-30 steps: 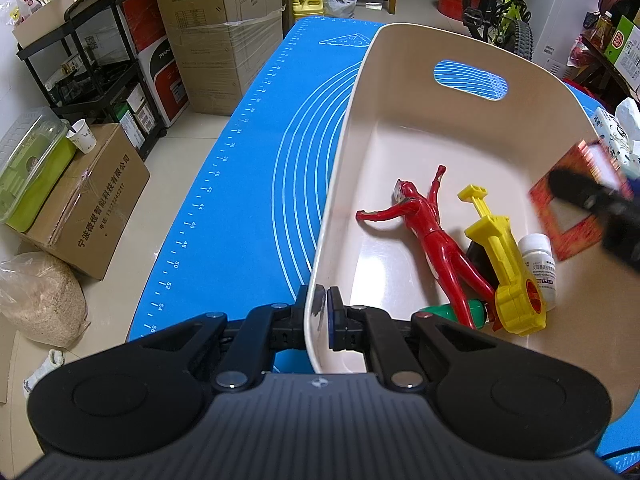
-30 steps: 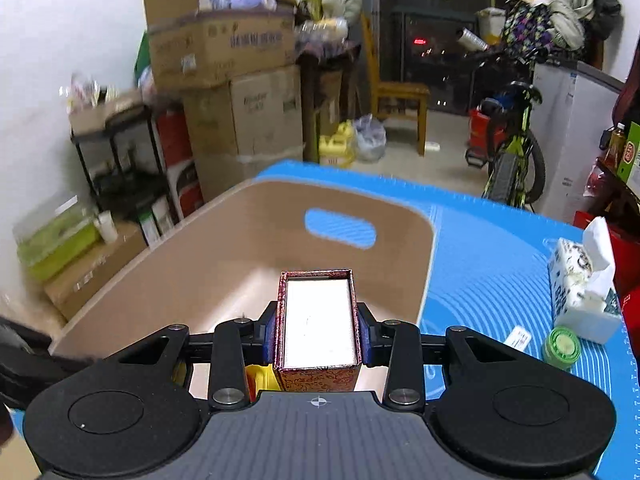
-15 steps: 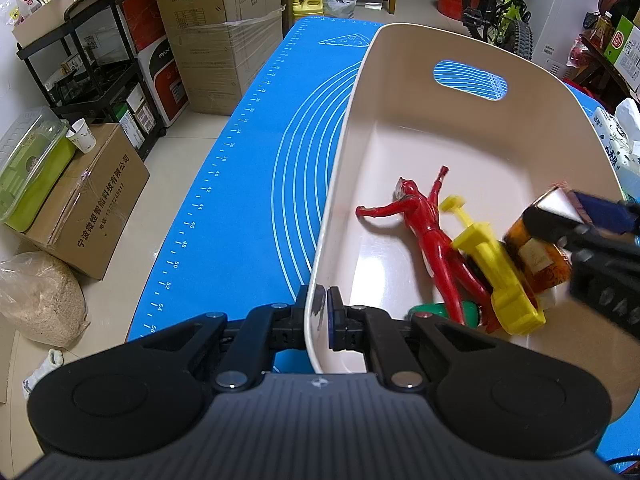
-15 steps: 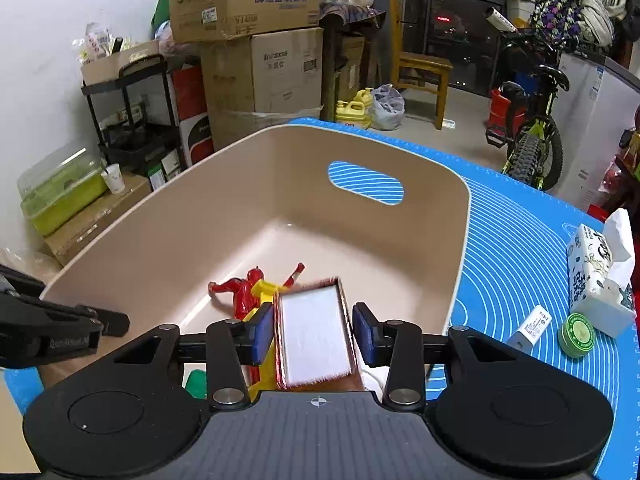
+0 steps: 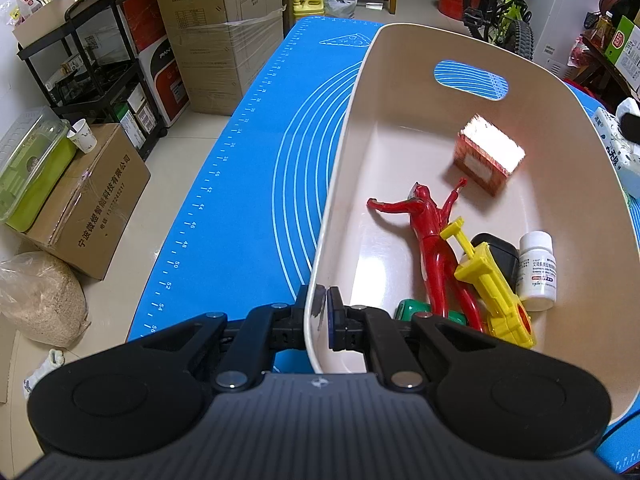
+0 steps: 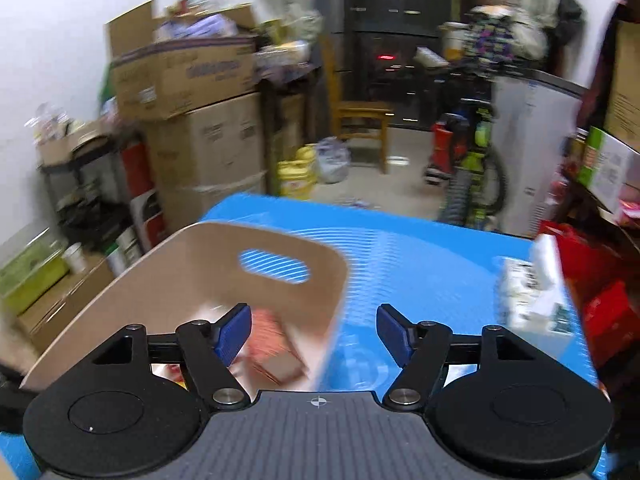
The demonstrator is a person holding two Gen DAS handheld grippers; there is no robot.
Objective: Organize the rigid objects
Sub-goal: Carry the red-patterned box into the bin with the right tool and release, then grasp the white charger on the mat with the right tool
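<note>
The small red box (image 5: 486, 158) with a shiny white top lies inside the cream bin (image 5: 452, 46), toward the far end, below the bin's handle hole. It sits tilted, and nothing is holding it. Just beside it, nearer the camera, a red toy figure (image 5: 430, 232) lies flat on the bin floor with its arms spread out. One arm reaches up close to the box. Next to the figure's legs is a yellow toy (image 5: 490, 284), and behind that toy is a black thing (image 5: 500, 250) that I cannot make out. A white pill bottle (image 5: 538, 270) lies against the right wall of the bin. A green thing (image 5: 412, 310) peeks out at the near end, partly hidden. The left gripper (image 5: 321, 312) pinches the near rim of the bin, with one finger outside the wall and one inside, so its jaws are almost together with only the thin wall between them. The right gripper (image 6: 314, 332) is up above the bin's right edge, and its view is blurry. Its jaws are opening and stand wide apart, with nothing between the blue pads (image 6: 232, 334). The red box shows below it, down in the bin. The bin stands on a blue mat (image 5: 240, 184) with white lines. A white tissue pack (image 6: 536, 292) sits on the mat, off to the right of the bin.
</note>
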